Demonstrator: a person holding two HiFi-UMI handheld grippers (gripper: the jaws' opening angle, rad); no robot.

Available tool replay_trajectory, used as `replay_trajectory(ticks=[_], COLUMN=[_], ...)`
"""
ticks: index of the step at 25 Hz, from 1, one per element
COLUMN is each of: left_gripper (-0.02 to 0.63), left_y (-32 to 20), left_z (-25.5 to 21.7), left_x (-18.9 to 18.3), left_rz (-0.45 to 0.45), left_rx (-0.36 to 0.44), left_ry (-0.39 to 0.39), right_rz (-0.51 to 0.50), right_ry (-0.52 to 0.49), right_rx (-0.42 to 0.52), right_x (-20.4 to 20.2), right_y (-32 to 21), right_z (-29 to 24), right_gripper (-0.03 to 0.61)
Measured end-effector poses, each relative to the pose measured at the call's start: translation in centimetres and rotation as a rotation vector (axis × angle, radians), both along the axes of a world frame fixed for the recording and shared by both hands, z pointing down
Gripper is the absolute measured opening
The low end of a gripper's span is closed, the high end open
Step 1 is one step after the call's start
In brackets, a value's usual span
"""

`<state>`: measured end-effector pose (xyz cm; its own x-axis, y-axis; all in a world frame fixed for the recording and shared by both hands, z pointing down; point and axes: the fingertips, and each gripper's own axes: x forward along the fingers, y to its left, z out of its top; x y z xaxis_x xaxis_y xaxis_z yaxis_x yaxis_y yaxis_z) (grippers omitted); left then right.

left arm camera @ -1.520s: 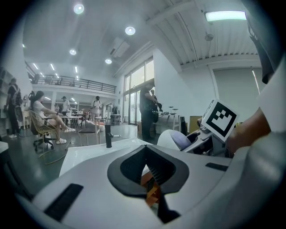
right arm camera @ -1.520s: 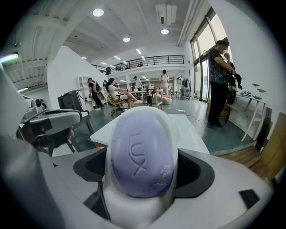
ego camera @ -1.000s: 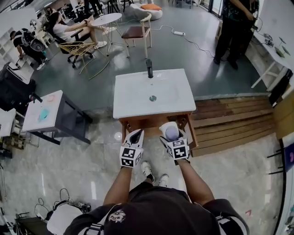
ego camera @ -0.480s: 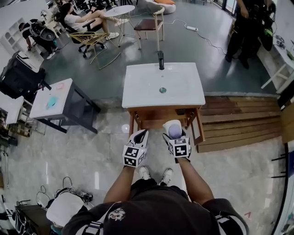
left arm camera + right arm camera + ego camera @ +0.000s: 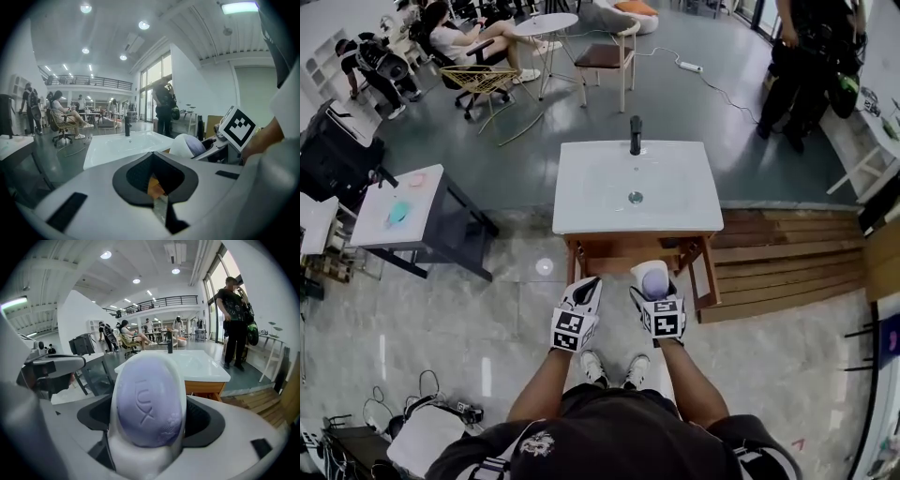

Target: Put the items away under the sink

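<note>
Little had changed over the last second: the head view had swung slightly, so the sink sat a touch further right in the picture, while both grippers had held their spacing, side by side just short of the wooden frame beneath the basin. Nothing had yet gone in under it, so I judged the task still at the carrying-in stage, with the reach down and forward still to come. The right gripper had its fingers closed on a white soap dish that cradled a lavender soap bar — the dish stood up between them and filled the gap. The left gripper had its fingers drawn almost together, leaving only a narrow slit; I could make out nothing held there, and the orange and grey seen in the slit looked like the frame and floor beyond. The right gripper view alone showed the letters pressed into the bar and how the dish wrapped it, which from above was a mere pale dot. The head view alone showed the open space below the basin and the person's shoes in front of it — the gripper views caught mostly the white sink top and the tap.
</note>
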<state>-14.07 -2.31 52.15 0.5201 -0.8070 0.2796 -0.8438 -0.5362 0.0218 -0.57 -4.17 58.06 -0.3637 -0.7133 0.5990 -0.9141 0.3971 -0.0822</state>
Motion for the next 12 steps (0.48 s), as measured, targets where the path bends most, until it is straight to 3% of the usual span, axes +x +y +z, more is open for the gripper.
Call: replay_trajectory(ticks=[12], left_gripper=[0.008], left_y=[-2.4], left_z=[2.3], left_x=[-3.0], left_rz=[0.038], left_rx=[-0.044], left_ry=[0.056], right_rz=[0.039], right_ry=[0.007], right_rx=[-0.013], right_x=[-2.9], right_y=[-1.8], right_z=[1.0], right_gripper=[0.459])
